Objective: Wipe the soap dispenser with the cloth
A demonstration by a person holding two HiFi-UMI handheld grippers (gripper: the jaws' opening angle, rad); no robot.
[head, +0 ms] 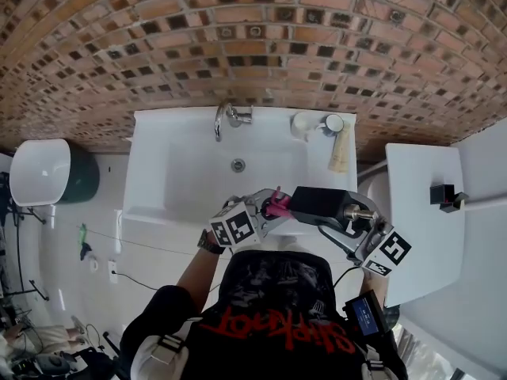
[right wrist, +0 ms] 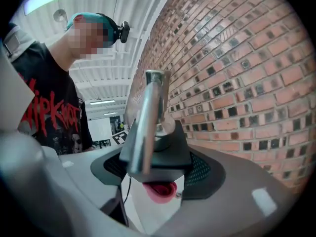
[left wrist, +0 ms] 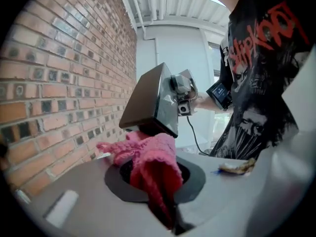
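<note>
Above sink (head: 182,172): L fingers (left wrist: 79,206) clamped on cloth (left wrist: 153,162); R fingers (right wrist: 237,191) wide, gripping soap dispenser (right wrist: 170,149).

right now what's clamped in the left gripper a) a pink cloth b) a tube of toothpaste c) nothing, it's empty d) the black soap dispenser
A: the left gripper view shows the pink cloth pinched between the jaws of the left gripper, while the black soap dispenser is held in the right gripper.
</note>
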